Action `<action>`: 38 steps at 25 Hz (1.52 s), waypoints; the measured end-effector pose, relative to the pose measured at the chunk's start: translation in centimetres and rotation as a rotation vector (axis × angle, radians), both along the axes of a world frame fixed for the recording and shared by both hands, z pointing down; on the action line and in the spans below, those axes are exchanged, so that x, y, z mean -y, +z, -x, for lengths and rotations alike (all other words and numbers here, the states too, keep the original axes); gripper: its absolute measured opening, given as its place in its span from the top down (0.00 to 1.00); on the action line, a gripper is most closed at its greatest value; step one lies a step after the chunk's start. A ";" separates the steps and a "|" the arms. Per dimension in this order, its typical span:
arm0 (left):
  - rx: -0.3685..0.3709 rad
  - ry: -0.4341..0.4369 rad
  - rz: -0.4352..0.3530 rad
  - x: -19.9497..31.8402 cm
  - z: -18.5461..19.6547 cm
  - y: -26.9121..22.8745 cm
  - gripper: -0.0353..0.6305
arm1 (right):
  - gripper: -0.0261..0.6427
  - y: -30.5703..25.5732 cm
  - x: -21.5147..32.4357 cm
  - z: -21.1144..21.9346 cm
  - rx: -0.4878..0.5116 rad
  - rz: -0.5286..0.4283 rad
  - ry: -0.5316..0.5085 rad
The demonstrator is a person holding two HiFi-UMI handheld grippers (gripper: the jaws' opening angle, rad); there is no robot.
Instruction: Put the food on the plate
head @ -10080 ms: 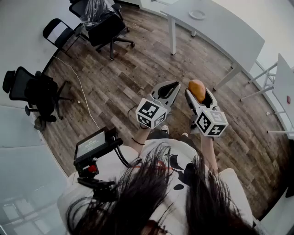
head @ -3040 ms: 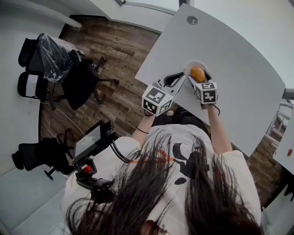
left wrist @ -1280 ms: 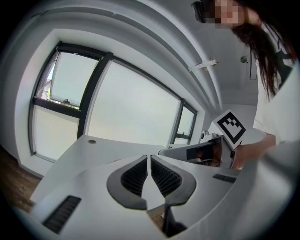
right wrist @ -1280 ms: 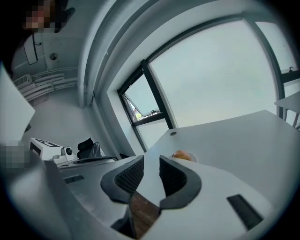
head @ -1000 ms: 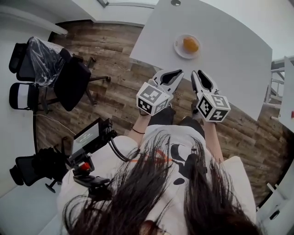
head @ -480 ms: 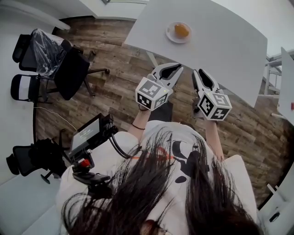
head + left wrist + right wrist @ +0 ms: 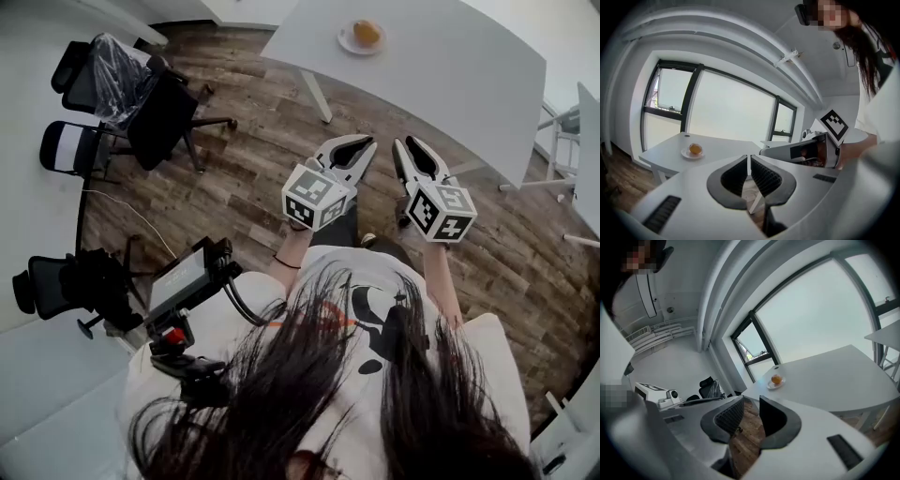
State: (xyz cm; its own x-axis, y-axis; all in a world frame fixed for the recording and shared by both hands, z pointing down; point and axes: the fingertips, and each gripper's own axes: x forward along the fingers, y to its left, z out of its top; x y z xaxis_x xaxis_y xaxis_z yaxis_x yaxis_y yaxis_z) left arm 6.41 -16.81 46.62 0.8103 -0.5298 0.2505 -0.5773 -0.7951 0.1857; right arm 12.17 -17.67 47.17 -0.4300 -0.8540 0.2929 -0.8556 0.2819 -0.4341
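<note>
An orange piece of food (image 7: 367, 32) lies on a small white plate (image 7: 349, 41) near the edge of a white table (image 7: 450, 56), far ahead of me. Both grippers hang over the wooden floor, well short of the table. My left gripper (image 7: 367, 143) is shut and empty. To its right, my right gripper (image 7: 410, 143) is shut too, with nothing between its jaws. From the left gripper view the food (image 7: 695, 149) and plate (image 7: 687, 153) appear small beyond the closed left gripper (image 7: 749, 157). The right gripper view shows the food (image 7: 776, 379) on the plate (image 7: 770, 386) past the right gripper (image 7: 751, 401).
Black office chairs (image 7: 141, 98) stand at the left on the wood floor, another chair (image 7: 80, 281) lower left. A second white table (image 7: 586, 141) sits at the right edge. A small screen on an arm (image 7: 183, 286) hangs at the person's left side.
The table with the plate and food has slid farther away toward the top of the head view. Both grippers stay empty in front of the person, held as before.
</note>
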 end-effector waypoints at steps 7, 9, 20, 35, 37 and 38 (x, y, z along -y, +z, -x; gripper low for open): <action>0.049 -0.064 -0.011 -5.9 1.1 -0.2 0.94 | 0.79 0.1 -5.2 0.5 0.045 0.000 -0.049; 0.055 -0.081 -0.007 -7.0 1.6 0.0 0.94 | 0.79 0.1 -6.1 0.9 0.055 -0.002 -0.054; 0.082 -0.099 0.041 -12.1 3.5 1.9 0.94 | 0.79 0.7 -9.9 2.9 0.090 0.014 -0.082; 0.037 -0.152 0.016 -22.0 13.7 0.6 0.94 | 0.79 -0.2 -20.5 12.9 0.051 0.024 -0.119; 0.013 -0.144 -0.007 -26.0 16.1 -0.6 0.94 | 0.79 -1.4 -24.5 15.4 0.030 0.006 -0.115; 0.005 -0.141 -0.017 -27.7 17.2 -1.1 0.94 | 0.79 -1.8 -26.3 16.6 0.022 -0.004 -0.115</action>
State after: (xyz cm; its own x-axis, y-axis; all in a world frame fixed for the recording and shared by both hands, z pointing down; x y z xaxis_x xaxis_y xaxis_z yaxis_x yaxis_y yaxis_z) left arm -10.74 10.86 45.51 0.7263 -0.6426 0.2439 -0.6844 -0.7090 0.1700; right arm -4.40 8.58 45.33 -0.5315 -0.7997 0.2791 -0.8077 0.3792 -0.4514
